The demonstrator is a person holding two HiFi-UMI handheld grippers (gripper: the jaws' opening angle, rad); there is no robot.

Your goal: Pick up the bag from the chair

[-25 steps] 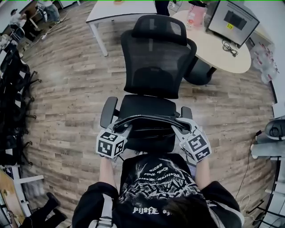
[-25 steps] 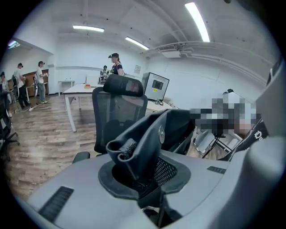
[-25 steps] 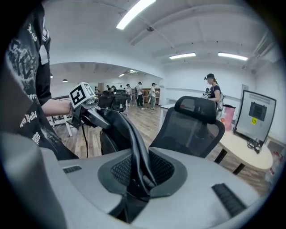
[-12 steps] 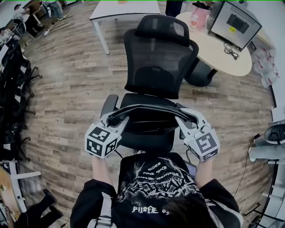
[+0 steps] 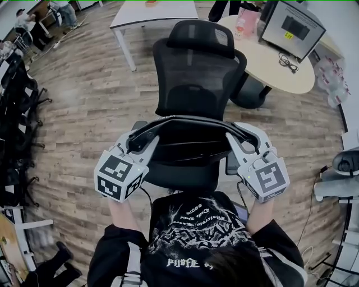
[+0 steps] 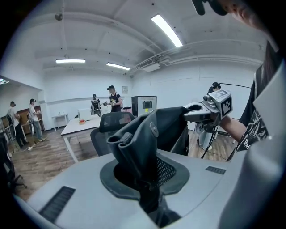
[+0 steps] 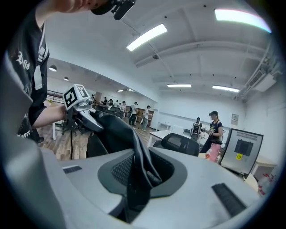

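Observation:
A black bag (image 5: 188,135) hangs stretched between my two grippers, lifted over the seat of the black mesh office chair (image 5: 197,78). My left gripper (image 5: 138,142) is shut on the bag's left end, and my right gripper (image 5: 242,139) is shut on its right end. In the left gripper view the bag's folded fabric (image 6: 145,134) fills the jaws of the left gripper (image 6: 149,197), and the right gripper (image 6: 215,105) shows beyond it. The right gripper view shows the bag (image 7: 127,134) clamped in the right gripper (image 7: 134,197), with the left gripper (image 7: 78,101) at its far end.
A round table (image 5: 283,70) with a monitor (image 5: 289,27) and a pink cup (image 5: 245,21) stands behind the chair to the right. A white table (image 5: 151,14) is at the back. Dark chairs (image 5: 17,112) line the left side. Equipment (image 5: 342,171) stands at the right edge.
Both grippers have risen with the bag, lifting it off the seat toward the camera. The grippers have moved a little wider apart.

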